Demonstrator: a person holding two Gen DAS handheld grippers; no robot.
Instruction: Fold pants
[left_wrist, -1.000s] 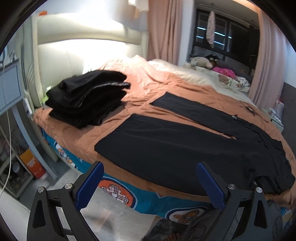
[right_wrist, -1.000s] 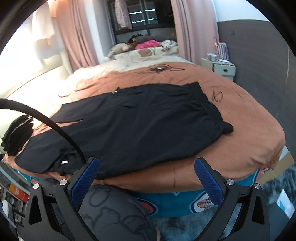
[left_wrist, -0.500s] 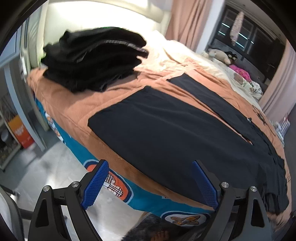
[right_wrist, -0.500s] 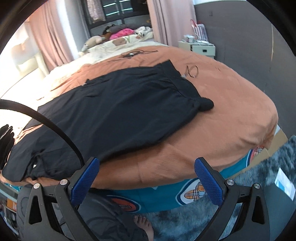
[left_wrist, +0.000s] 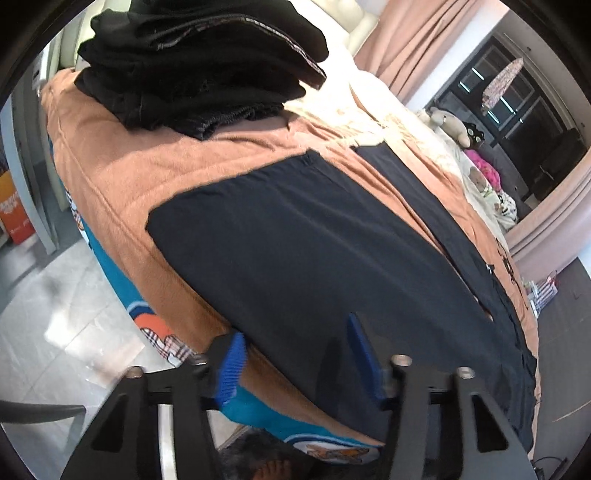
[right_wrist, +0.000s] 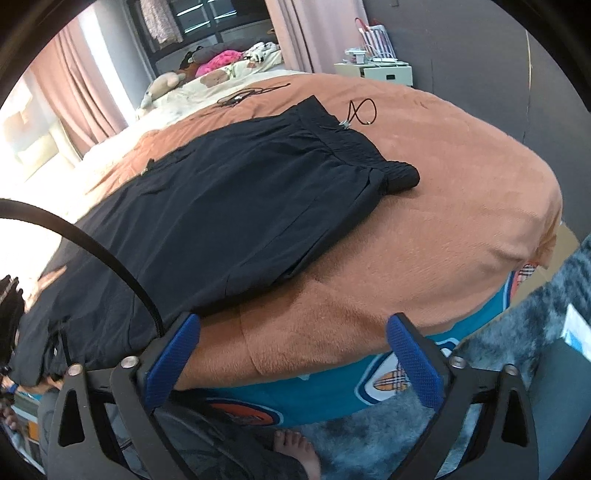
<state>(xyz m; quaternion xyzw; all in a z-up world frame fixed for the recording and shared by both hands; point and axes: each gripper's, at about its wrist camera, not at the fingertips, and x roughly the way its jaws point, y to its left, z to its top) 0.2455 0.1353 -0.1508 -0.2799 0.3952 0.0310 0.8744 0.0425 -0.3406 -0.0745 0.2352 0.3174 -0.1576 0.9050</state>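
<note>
Black pants (left_wrist: 314, 240) lie flat on an orange blanket (left_wrist: 122, 162), legs spread toward the headboard. The right wrist view shows the same pants (right_wrist: 221, 206) with the waistband (right_wrist: 354, 147) at the right. My left gripper (left_wrist: 295, 365) is open, jaws partly closed in, straddling the near edge of the near leg, holding nothing. My right gripper (right_wrist: 291, 354) is wide open and empty, at the bed's front edge below the pants' hip, over bare blanket (right_wrist: 406, 258).
A stack of folded black clothes (left_wrist: 199, 62) sits by the headboard. Cables (right_wrist: 360, 112) lie beside the waistband. Stuffed toys (left_wrist: 452, 123) lie at the far side. A black cable (right_wrist: 110, 258) arcs across the right view. A bare foot (right_wrist: 299, 450) stands on the grey rug.
Both grippers moved in toward the bed. The left one came down over the near leg's edge and its jaws narrowed. The right one neared the front edge, still wide open.
</note>
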